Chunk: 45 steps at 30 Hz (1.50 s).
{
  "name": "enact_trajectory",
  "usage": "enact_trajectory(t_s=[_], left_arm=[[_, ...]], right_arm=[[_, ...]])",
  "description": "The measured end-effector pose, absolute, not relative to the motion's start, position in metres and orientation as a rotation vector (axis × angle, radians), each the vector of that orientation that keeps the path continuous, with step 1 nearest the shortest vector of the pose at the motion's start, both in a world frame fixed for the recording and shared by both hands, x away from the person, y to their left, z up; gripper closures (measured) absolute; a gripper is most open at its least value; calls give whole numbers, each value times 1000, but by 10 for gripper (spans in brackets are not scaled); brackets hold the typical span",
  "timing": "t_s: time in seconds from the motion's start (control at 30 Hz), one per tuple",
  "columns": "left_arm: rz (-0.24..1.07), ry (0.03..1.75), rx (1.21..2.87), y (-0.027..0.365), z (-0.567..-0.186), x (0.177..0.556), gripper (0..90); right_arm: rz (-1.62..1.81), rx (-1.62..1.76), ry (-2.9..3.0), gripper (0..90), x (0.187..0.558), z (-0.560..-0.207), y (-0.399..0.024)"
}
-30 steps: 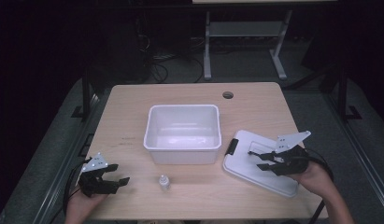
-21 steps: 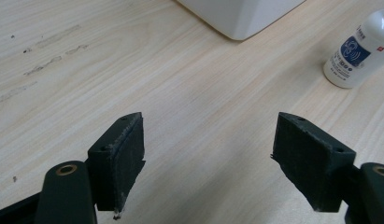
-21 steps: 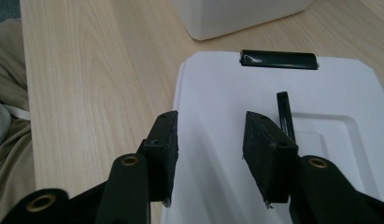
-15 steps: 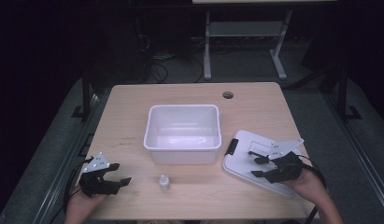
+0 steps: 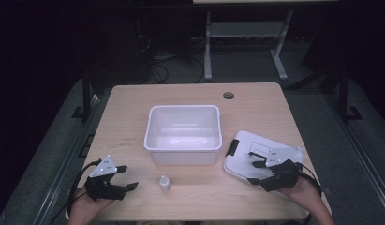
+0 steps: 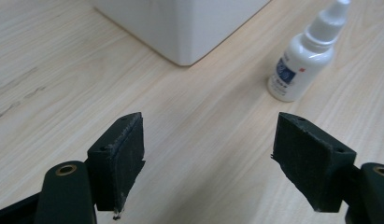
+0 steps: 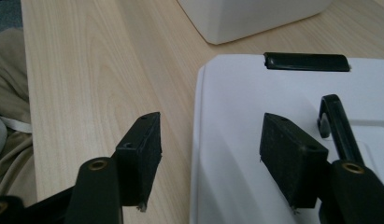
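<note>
A white open bin (image 5: 183,133) stands at the middle of the wooden table. Right of it lies a white lid (image 5: 248,157) with a black latch (image 7: 306,61) and a black handle (image 7: 337,123). My right gripper (image 5: 255,172) hovers over the lid's near edge. Its jaws have just been opening and stand open (image 7: 212,122), one over the table, one over the lid, neither pressing on it. A small white dropper bottle (image 5: 165,183) stands upright in front of the bin. My left gripper (image 5: 128,177) is open to the left of the bottle (image 6: 304,56), apart from it.
A round cable hole (image 5: 228,95) sits near the table's far right. The bin's corner (image 6: 180,23) is close ahead of the left gripper. The table's front edge runs just behind both hands. A metal stand (image 5: 246,33) rises beyond the table.
The right gripper came back toward the near edge of the lid and sank a little, and its jaws spread wider. The left gripper shifted only slightly.
</note>
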<state>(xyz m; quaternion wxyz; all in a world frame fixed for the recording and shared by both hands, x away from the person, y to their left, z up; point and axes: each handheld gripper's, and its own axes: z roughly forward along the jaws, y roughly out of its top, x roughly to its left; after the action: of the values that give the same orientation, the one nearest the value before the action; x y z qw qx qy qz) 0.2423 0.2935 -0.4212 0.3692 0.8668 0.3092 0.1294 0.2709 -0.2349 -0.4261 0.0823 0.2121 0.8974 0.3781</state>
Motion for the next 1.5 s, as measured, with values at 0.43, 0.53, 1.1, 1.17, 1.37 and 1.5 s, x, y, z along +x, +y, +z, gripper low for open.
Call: enact_trajectory(t_s=[0.43,0.53,1.1,1.17,1.37,1.5], left_arm=[[315,686,2269,270,-408,235,244],[307,663,2280,266,-405,236,243],[245,565,2345,243,-402,240,236],[244,556,2352,240,-402,241,237],[229,536,2375,233,-404,245,240],[221,523,2385,228,-405,247,240]], right_arm=[[1117,628,2694,324,264,-432,-233],[1119,626,2695,322,264,-432,-233],[1115,621,2702,304,261,-432,-232],[1115,625,2705,304,261,-433,-232],[1110,627,2708,302,261,-433,-232],[1108,630,2702,301,261,-433,-234]])
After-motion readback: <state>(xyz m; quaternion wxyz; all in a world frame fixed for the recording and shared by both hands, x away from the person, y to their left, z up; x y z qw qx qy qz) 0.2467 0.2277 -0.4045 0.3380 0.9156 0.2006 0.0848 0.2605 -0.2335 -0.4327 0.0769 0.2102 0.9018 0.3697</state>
